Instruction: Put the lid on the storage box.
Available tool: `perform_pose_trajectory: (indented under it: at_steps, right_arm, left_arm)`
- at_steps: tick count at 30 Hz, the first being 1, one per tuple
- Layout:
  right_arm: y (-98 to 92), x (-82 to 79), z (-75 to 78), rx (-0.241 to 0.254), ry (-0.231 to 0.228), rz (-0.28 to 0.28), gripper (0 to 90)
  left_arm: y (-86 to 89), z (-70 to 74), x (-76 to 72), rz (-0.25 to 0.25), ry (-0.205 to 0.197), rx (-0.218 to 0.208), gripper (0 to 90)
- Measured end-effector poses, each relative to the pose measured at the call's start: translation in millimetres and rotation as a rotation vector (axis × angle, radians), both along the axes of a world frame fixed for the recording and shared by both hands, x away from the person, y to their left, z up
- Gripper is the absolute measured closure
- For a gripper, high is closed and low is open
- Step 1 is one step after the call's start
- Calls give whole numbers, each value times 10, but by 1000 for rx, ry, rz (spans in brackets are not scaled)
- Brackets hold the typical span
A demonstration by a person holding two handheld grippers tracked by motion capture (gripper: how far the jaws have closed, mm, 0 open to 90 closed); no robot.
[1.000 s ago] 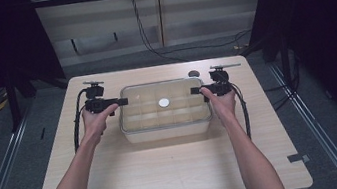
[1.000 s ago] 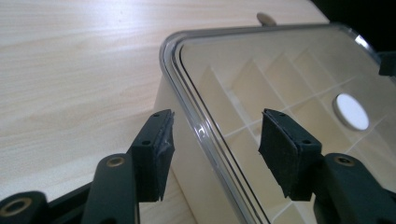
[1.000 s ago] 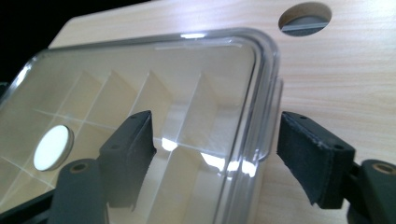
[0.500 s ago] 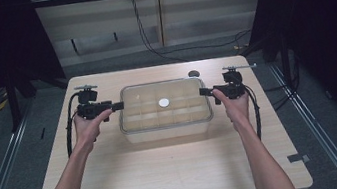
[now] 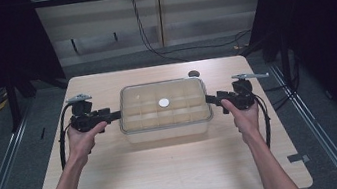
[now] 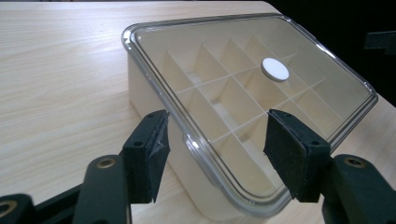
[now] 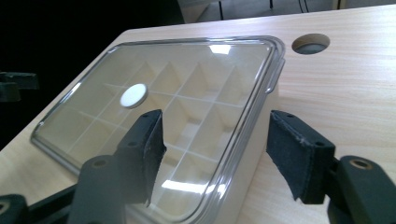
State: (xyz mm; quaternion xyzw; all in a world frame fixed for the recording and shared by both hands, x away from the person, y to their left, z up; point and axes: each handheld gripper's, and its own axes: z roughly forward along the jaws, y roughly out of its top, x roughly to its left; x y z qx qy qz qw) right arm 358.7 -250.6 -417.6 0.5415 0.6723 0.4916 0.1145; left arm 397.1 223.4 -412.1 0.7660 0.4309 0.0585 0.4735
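A shallow cream box (image 5: 167,125) with a clear lid (image 5: 164,106) and a grid of dividers sits in the middle of the table. A white disc (image 5: 163,103) lies on the lid (image 6: 233,84). My left gripper (image 5: 117,115) is level at the box's left end. Its jaws have just been opening and stand open, the lid's corner between them untouched (image 6: 217,119). My right gripper (image 5: 208,99) is at the box's right end. Its jaws have just been closing but are still apart, either side of the lid's rim (image 7: 217,119) without pressing on it.
The light wooden table (image 5: 168,175) has a round cable hole (image 5: 194,74) behind the box's right corner. Dark floor and rails (image 5: 0,165) flank the table. Cables trail from both grippers along the table's sides.
Both hands have drawn outward from the box's ends, the left one to the left and the right one to the right. The box has stayed in place.
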Motion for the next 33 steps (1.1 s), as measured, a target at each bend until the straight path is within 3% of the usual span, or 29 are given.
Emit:
perform_pose_trajectory:
  at_steps: [5,10,15,18,21,27,33]
  right_arm:
    - [4,-150,40,-14,-25,27,381]
    - [-23,-326,96,2,-52,40,349]
    - [-20,-473,114,-5,-54,47,324]
    - [-3,-593,101,-11,-54,64,291]
    - [5,-660,95,-13,-56,71,291]
    - [-14,-870,88,-19,-65,72,274]
    - [-14,-1003,37,-37,-59,72,261]
  left_arm:
    - [53,29,-101,2,-16,21,382]
    - [150,83,-298,7,-37,63,354]
    - [218,83,-429,12,-35,59,334]
    - [252,68,-570,-1,-53,88,335]
    - [274,60,-640,-13,-58,90,335]
    - [345,-49,-827,-8,-62,100,339]
    - [377,-202,-944,4,-38,109,352]
